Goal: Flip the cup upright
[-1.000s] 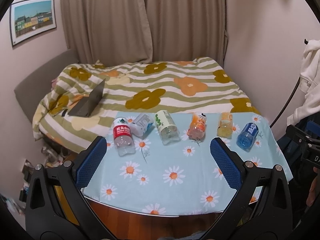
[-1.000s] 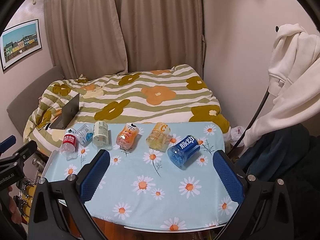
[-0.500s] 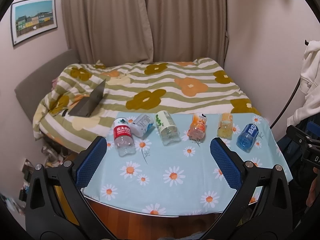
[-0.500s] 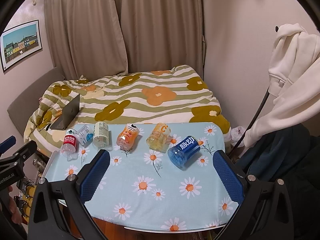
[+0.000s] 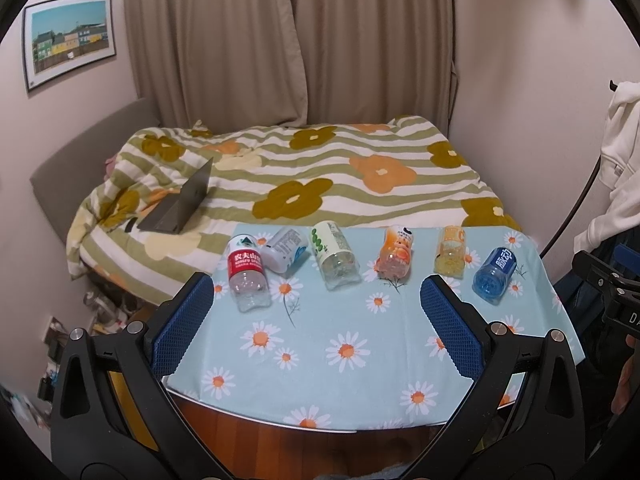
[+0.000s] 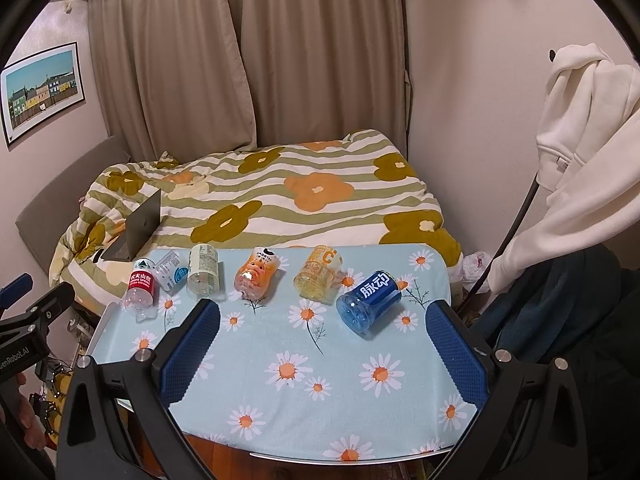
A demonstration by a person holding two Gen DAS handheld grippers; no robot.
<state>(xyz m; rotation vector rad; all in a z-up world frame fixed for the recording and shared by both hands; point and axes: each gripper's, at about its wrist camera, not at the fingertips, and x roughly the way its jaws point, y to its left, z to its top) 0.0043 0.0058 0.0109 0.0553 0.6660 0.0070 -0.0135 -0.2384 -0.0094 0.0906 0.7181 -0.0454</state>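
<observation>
Several plastic bottle-cups lie on their sides in a row on a table with a daisy cloth (image 5: 344, 352): red-label (image 5: 245, 266), white-blue (image 5: 285, 249), green-label (image 5: 334, 254), orange (image 5: 395, 254), yellow (image 5: 451, 251) and blue (image 5: 495, 274). The right wrist view shows the same row, with the blue one (image 6: 370, 298) nearest and the red one (image 6: 141, 286) far left. My left gripper (image 5: 316, 312) is open and empty above the near half of the table. My right gripper (image 6: 322, 332) is open and empty, short of the blue cup.
A bed with a flowered striped duvet (image 5: 320, 176) lies behind the table, an open laptop (image 5: 184, 200) on it. A white hoodie (image 6: 580, 152) hangs at the right. Curtains (image 5: 288, 40) cover the back wall. The table's front edge (image 5: 304, 426) is near me.
Both views have barely shifted; the bottles lie as before and both grippers stay open.
</observation>
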